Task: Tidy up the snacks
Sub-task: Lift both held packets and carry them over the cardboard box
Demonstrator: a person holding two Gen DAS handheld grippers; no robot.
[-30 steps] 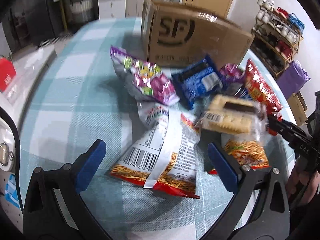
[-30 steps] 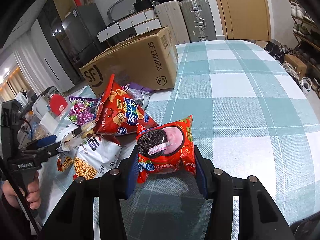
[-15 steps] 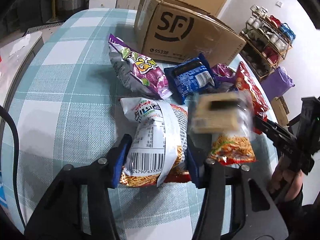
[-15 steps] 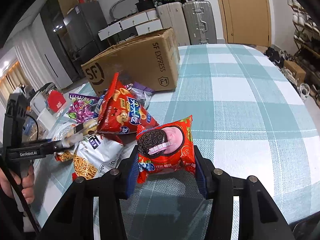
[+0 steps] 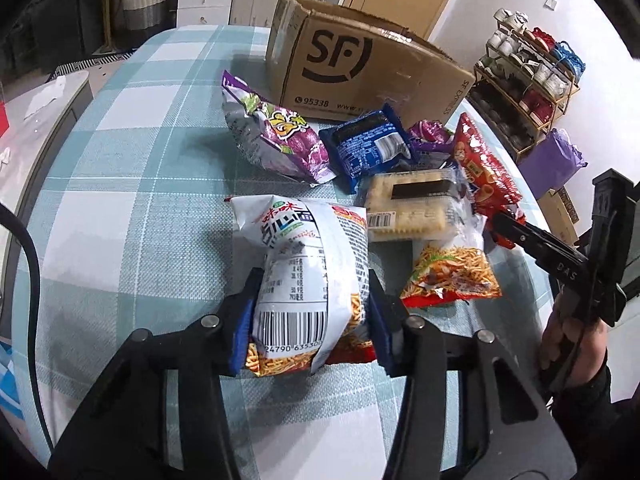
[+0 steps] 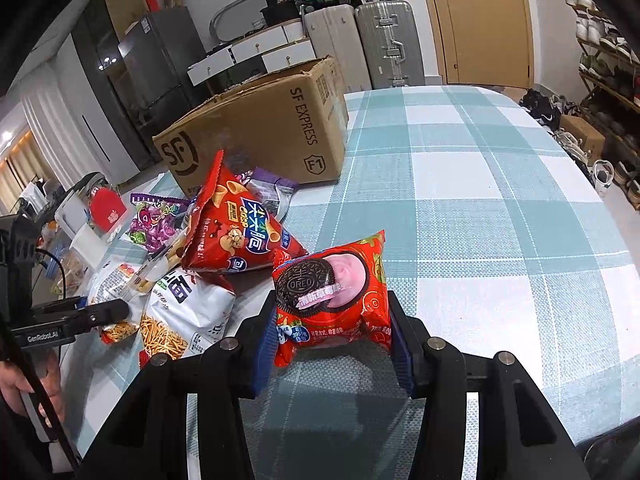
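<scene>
My left gripper [image 5: 308, 320] was closing on the noodle bag [image 5: 308, 264]; my right gripper [image 6: 332, 344] clamped the Oreo pack [image 6: 332, 296], both low centre.

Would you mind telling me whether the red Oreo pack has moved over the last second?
No. The red Oreo pack sits pinched in the right gripper, at the same spot on the checked tablecloth and equally far from the SF cardboard box.

The left wrist view looks steeply down along its hand-held gripper [image 5: 308, 320] at the checked surface [image 5: 132, 168], close over the snack pile [image 5: 360, 184], facing the cardboard box [image 5: 360, 72]; the right wrist view looks down likewise from the pile's other side, its own hand-held gripper [image 6: 332, 340] low in frame. Both share the box [image 6: 256, 132], the pile [image 6: 192, 272] and the surface [image 6: 480, 200]; each catches the other's gripper at its edge.
</scene>
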